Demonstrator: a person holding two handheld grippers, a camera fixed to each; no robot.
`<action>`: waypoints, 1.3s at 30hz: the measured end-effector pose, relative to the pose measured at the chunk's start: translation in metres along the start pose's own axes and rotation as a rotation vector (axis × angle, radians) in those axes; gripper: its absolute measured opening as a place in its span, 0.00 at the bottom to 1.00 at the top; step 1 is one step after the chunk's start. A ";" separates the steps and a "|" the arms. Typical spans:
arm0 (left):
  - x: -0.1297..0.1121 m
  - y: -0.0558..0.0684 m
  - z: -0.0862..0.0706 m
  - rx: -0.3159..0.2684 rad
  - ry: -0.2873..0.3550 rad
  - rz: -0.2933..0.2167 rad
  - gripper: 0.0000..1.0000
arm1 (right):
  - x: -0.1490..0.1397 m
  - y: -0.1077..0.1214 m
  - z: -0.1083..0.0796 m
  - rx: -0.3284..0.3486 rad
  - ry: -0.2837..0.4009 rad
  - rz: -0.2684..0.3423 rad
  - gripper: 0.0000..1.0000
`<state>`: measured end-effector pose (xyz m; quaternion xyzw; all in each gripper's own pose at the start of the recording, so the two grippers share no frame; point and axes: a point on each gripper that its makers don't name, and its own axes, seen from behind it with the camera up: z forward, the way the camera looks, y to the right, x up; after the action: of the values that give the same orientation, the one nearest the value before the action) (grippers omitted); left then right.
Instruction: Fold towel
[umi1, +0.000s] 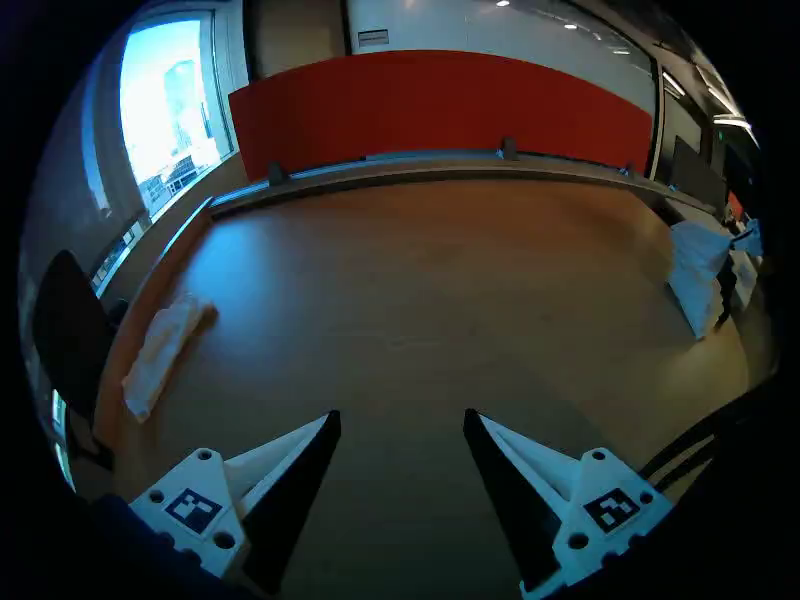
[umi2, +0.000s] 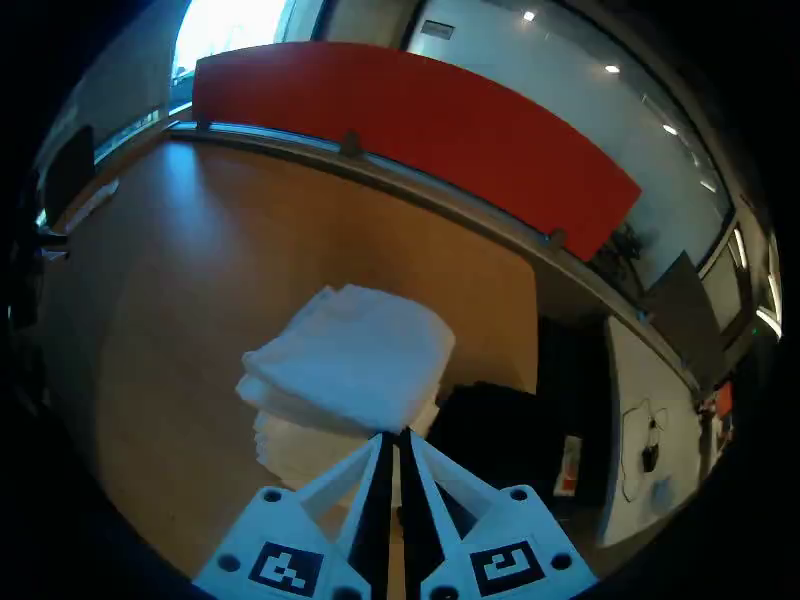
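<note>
The fingers of the right gripper are drawn together, their tips touching the near edge of a folded towel; whether any cloth is pinched between them cannot be told. That towel lies squared off on top of a stack of white linen at the right edge of the wooden tabletop, just where the surface drops away.

The fingers of the left gripper are spread wide and hold nothing, hovering above bare wood near the front edge. Ahead and to their left, a second, loosely bundled towel lies against the tabletop's left edge, its long axis running along that edge, well apart from the stack. The left gripper appears the nearer of the two to it, so a reach for that towel would likely go forward and to the left. A red partition lines the far edge.
</note>
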<state>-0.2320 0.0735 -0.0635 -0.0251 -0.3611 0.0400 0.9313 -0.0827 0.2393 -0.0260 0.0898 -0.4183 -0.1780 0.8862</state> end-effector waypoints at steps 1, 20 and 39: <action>0.000 0.000 0.000 0.000 0.000 0.001 0.91 | -0.002 0.000 0.000 -0.001 -0.003 0.003 0.04; -0.004 -0.005 -0.003 0.013 -0.007 0.000 0.91 | -0.056 -0.004 0.019 -0.003 -0.090 0.081 0.04; -0.005 -0.006 -0.004 0.017 -0.011 0.003 0.91 | -0.072 -0.001 0.026 -0.017 -0.128 0.102 0.05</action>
<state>-0.2330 0.0668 -0.0696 -0.0176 -0.3658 0.0443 0.9295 -0.1451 0.2664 -0.0608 0.0495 -0.4765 -0.1415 0.8663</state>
